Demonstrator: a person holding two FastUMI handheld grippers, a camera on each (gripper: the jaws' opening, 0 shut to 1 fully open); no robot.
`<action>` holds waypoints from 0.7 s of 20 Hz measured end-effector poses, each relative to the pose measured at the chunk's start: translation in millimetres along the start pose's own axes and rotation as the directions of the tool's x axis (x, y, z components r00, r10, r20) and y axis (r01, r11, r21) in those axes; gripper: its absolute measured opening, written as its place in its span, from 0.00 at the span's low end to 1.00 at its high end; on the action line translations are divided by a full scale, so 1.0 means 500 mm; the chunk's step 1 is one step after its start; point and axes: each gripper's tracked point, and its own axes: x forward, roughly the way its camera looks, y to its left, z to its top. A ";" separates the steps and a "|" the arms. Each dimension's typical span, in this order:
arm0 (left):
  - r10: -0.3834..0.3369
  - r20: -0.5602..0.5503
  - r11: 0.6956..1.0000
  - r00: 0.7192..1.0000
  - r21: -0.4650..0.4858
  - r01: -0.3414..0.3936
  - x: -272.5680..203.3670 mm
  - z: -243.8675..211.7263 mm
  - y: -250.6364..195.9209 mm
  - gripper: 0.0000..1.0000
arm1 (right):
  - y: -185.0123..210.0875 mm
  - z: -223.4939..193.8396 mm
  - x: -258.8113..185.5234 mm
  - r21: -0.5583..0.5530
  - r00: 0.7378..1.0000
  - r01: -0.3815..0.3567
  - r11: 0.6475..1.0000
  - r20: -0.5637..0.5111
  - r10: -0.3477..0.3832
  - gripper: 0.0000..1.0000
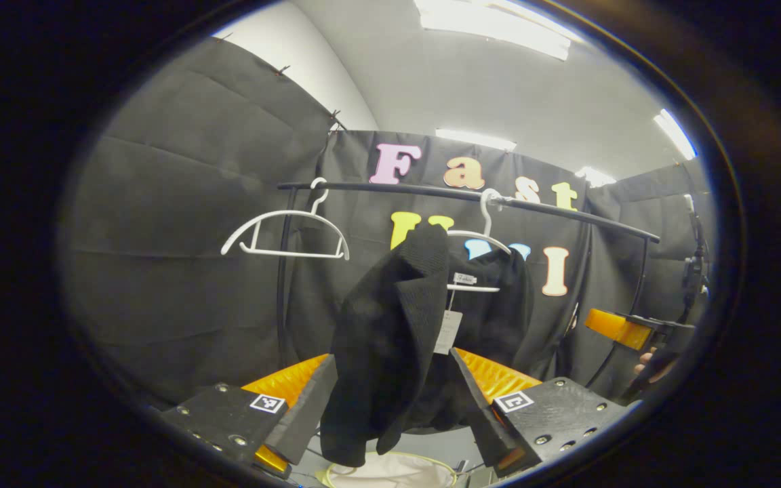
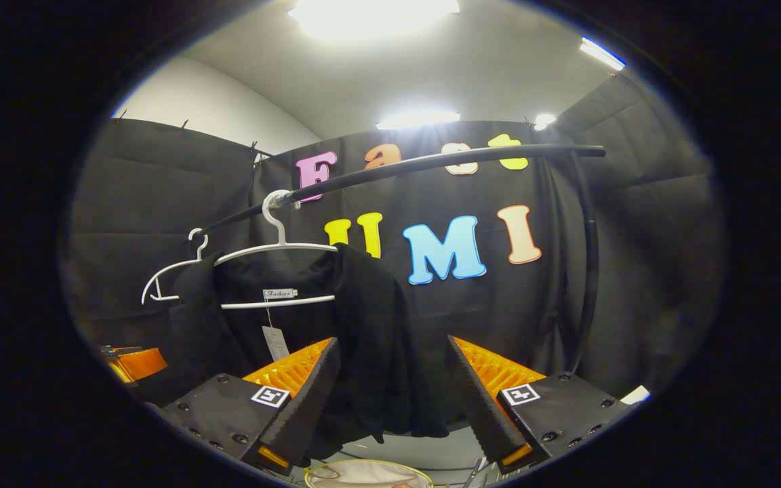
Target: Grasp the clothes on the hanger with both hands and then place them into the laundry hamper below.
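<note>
Black garment (image 1: 390,339) hangs between the spread left tongs (image 1: 394,400)

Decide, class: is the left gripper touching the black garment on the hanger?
Cannot tell. In the left gripper view the black garment hangs between the open left gripper fingers, overlapping their inner edges, but neither contact nor a gap shows plainly.
</note>
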 end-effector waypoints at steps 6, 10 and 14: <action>0.095 0.012 0.995 0.995 -0.020 -0.095 0.051 0.021 -0.013 0.95 | 0.035 -0.004 0.122 0.022 0.992 -0.123 0.992 -0.022 0.124 0.98; 0.147 0.028 0.988 0.989 -0.046 -0.146 0.089 0.026 -0.033 0.95 | 0.046 -0.020 0.195 0.017 0.982 -0.181 0.983 -0.045 0.181 0.98; 0.171 0.038 0.985 0.985 -0.044 -0.169 0.123 0.030 -0.062 0.95 | 0.061 -0.024 0.250 0.041 0.972 -0.229 0.972 -0.045 0.231 0.98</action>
